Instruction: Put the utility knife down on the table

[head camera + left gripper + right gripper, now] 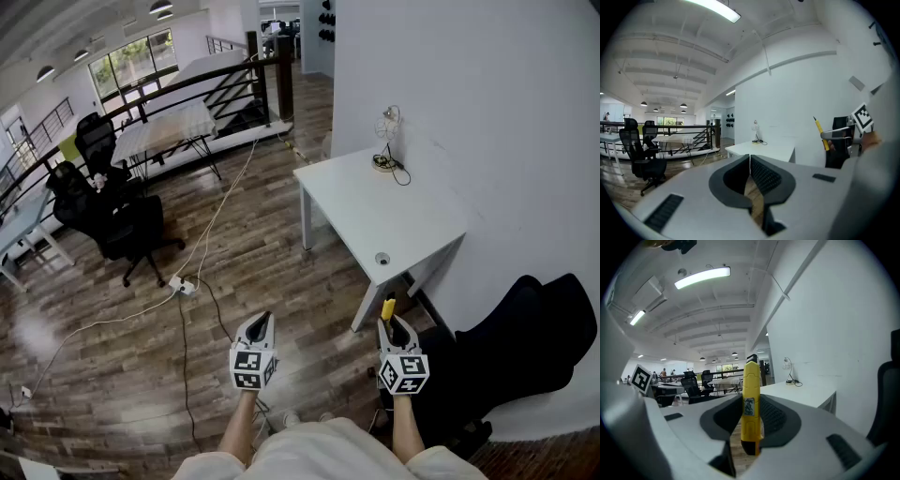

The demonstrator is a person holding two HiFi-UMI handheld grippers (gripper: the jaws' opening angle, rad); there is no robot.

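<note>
A yellow utility knife (pixel 751 404) stands upright between the jaws of my right gripper (pixel 752 404), which is shut on it. In the head view the knife (pixel 387 308) sticks out of the right gripper (pixel 395 330), just short of the near corner of the white table (pixel 412 225). In the left gripper view the knife (pixel 819 131) shows at the right, in the other gripper. My left gripper (pixel 262 327) hangs over the wooden floor, left of the right one. Its jaws (pixel 750 165) are shut with nothing between them.
On the white table stand a small desk lamp (pixel 384 141) with a cable at the far end and a round grommet (pixel 382 258) near the front edge. A black office chair (pixel 525 347) sits at the right by the wall. Cables (pixel 202 253) and a power strip (pixel 183 285) lie on the floor; more chairs (pixel 103 202) at left.
</note>
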